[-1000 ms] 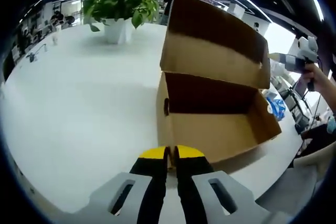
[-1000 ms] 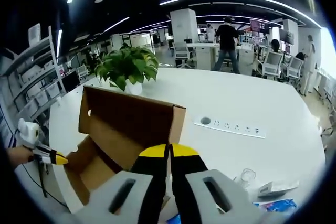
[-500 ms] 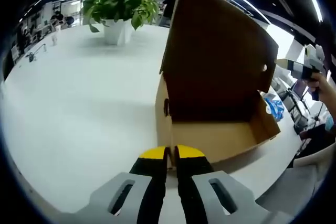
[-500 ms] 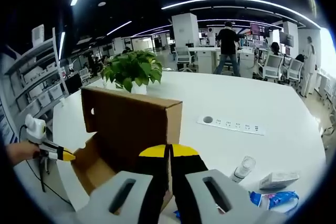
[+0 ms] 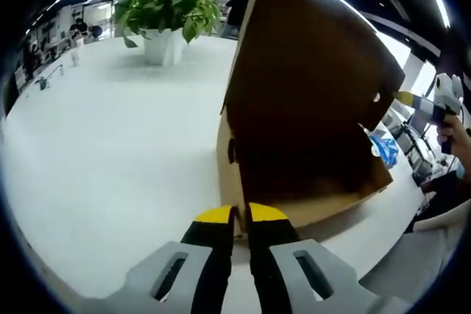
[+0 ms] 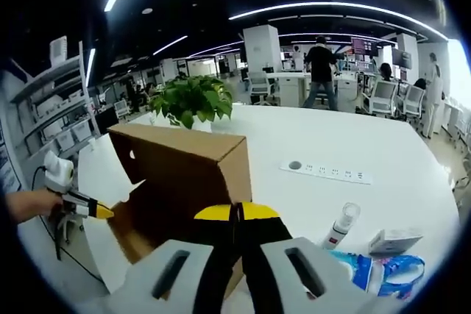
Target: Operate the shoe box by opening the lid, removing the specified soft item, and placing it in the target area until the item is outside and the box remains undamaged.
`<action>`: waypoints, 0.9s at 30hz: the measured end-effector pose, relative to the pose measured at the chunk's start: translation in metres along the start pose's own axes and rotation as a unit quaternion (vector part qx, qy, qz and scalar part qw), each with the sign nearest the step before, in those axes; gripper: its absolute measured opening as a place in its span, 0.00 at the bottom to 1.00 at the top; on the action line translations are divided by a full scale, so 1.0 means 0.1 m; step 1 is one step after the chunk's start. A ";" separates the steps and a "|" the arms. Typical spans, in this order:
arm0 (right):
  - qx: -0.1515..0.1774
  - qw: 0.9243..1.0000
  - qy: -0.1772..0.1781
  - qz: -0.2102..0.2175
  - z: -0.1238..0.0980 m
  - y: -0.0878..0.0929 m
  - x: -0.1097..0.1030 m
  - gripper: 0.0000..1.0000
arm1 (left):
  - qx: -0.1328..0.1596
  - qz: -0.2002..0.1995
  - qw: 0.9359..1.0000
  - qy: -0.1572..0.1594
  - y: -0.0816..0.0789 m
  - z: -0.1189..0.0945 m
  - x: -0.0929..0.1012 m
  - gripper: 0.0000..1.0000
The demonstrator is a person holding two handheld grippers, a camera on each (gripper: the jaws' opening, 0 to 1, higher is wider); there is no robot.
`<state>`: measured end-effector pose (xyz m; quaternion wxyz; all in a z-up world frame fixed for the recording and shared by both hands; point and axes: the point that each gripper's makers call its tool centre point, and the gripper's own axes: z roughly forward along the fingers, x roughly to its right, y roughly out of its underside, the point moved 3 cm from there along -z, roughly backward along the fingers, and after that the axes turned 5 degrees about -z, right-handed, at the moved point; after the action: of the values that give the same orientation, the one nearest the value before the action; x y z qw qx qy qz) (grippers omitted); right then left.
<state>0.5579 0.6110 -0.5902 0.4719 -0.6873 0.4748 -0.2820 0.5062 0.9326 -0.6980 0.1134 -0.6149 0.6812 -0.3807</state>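
Note:
The brown cardboard shoe box (image 5: 294,182) stands on the white table (image 5: 110,152), its lid (image 5: 309,64) leaning forward over the dark inside, so nothing inside shows. My left gripper (image 5: 235,215) is shut, its yellow tips right at the box's near corner. The right gripper (image 5: 430,102), held by a hand, hovers by the lid's right edge. In the right gripper view the box (image 6: 184,174) shows its lid (image 6: 173,145) almost flat on top. My right gripper (image 6: 235,211) is shut just before the box's near wall. The left gripper (image 6: 82,204) points at the box's left end.
A potted plant (image 5: 168,12) stands at the back of the table. Right of the box lie a small bottle (image 6: 338,224), a blue packet (image 6: 375,270) and a white carton (image 6: 394,240). A power strip (image 6: 327,172) is set in the tabletop. People and office chairs fill the background.
The lid has swung from leaning back to tipping forward over the box, hiding its inside. Both grippers stayed shut; the right view rose a little.

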 end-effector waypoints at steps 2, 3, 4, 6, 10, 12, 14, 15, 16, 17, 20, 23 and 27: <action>0.002 1.000 -0.001 -0.004 -0.03 0.03 -0.02 0.01 | 0.001 0.000 1.000 0.001 0.00 0.00 0.00 0.04; 0.003 1.000 -0.002 -0.005 -0.04 0.04 -0.03 0.01 | 0.001 -0.001 1.000 0.001 0.00 0.00 -0.01 0.04; 0.003 1.000 -0.002 -0.005 -0.05 0.05 -0.03 0.01 | 0.001 -0.001 1.000 0.002 0.00 0.00 0.00 0.04; 0.004 1.000 -0.002 -0.009 -0.07 0.08 -0.05 0.01 | 0.001 0.001 1.000 0.003 0.00 0.00 0.00 0.04; 0.007 1.000 0.001 -0.016 -0.11 0.12 -0.09 0.01 | 0.001 0.007 1.000 0.008 -0.02 -0.02 0.00 0.05; 0.009 1.000 0.001 -0.016 -0.12 0.14 -0.11 0.01 | 0.008 0.015 1.000 0.007 -0.05 -0.03 0.00 0.04; 0.009 1.000 0.001 -0.017 -0.13 0.16 -0.12 0.01 | 0.018 0.016 1.000 0.005 -0.09 -0.05 -0.01 0.05; 0.009 1.000 0.001 -0.017 -0.14 0.16 -0.12 0.01 | 0.023 0.018 1.000 0.005 -0.12 -0.07 -0.01 0.06; 0.010 1.000 0.001 -0.016 -0.15 0.17 -0.13 0.01 | 0.026 0.019 0.999 0.004 -0.14 -0.09 -0.01 0.08; 0.011 1.000 0.001 -0.017 -0.16 0.18 -0.13 0.01 | 0.031 0.021 0.999 0.004 -0.17 -0.11 -0.02 0.11; 0.013 1.000 0.001 -0.017 -0.19 0.22 -0.16 0.01 | 0.047 0.033 0.998 0.002 -0.25 -0.17 -0.01 0.14; 0.016 1.000 0.001 -0.024 -0.21 0.24 -0.18 0.01 | 0.061 0.044 0.997 0.002 -0.33 -0.23 -0.01 0.14; 0.018 1.000 -0.002 -0.025 -0.23 0.27 -0.20 0.02 | 0.082 0.058 0.995 0.003 -0.44 -0.31 0.00 0.15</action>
<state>0.5204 0.6179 -0.6049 0.4780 -0.6910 0.4513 -0.3007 0.5201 0.9458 -0.6479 0.1836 -0.5617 0.6829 -0.4295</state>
